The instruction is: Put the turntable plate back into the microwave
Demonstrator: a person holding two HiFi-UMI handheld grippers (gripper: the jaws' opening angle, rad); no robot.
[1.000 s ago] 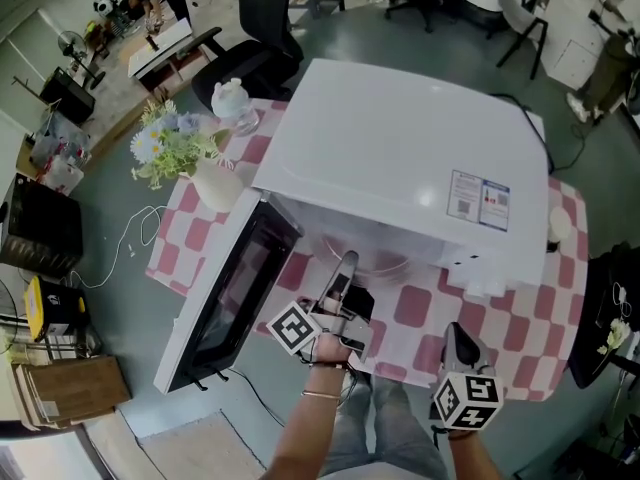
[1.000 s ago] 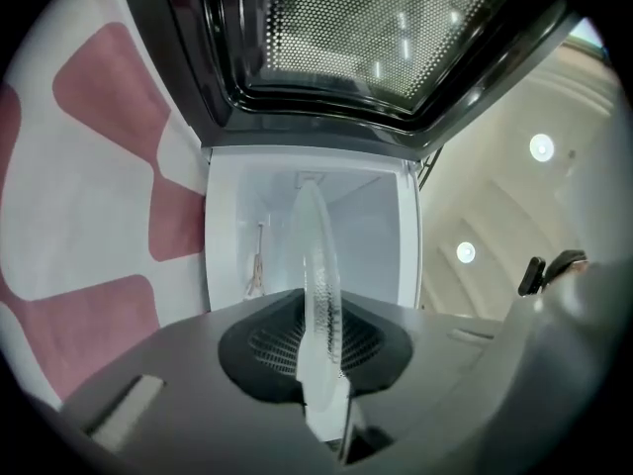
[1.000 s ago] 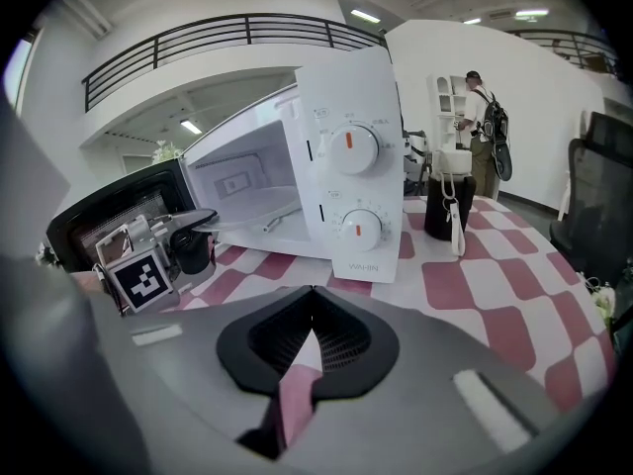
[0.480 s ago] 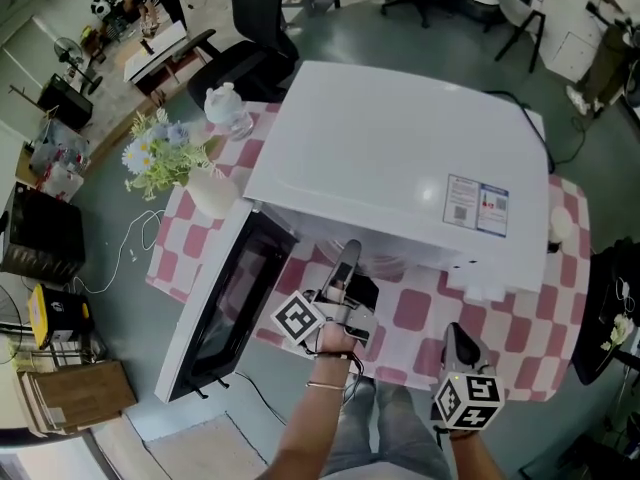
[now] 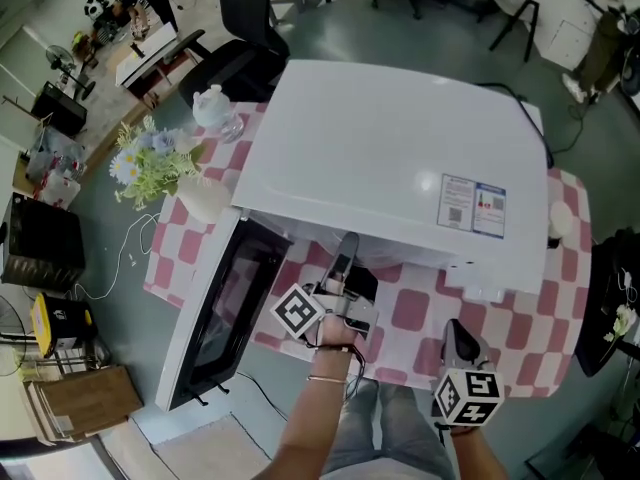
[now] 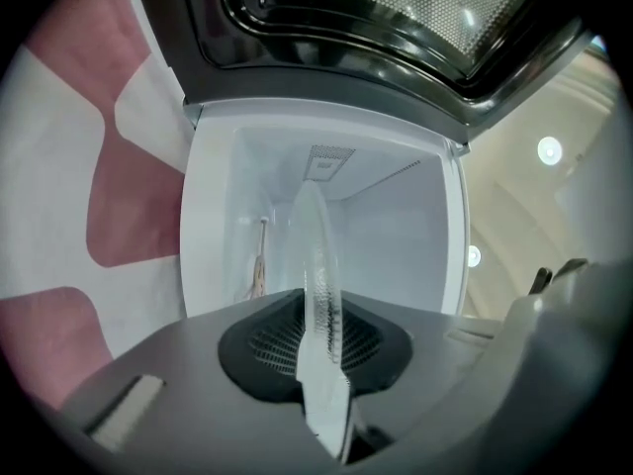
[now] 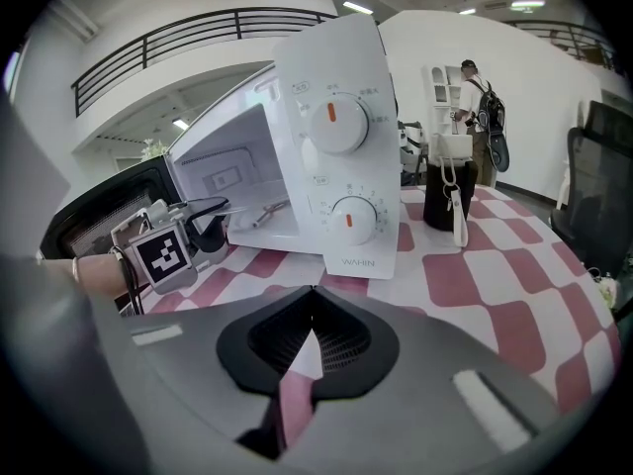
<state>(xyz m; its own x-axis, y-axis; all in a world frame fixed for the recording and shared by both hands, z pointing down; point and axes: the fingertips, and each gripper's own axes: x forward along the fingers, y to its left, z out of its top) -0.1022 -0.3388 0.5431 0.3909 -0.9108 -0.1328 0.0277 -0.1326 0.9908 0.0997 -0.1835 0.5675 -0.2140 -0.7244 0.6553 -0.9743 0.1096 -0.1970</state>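
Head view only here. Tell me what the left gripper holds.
Observer: The left gripper is clamped on the clear glass turntable plate, which its own view shows edge-on between the jaws.
Operator: Say what lies ahead of that plate.
Observer: The open cavity of the white microwave, straight in front of the plate's far rim.
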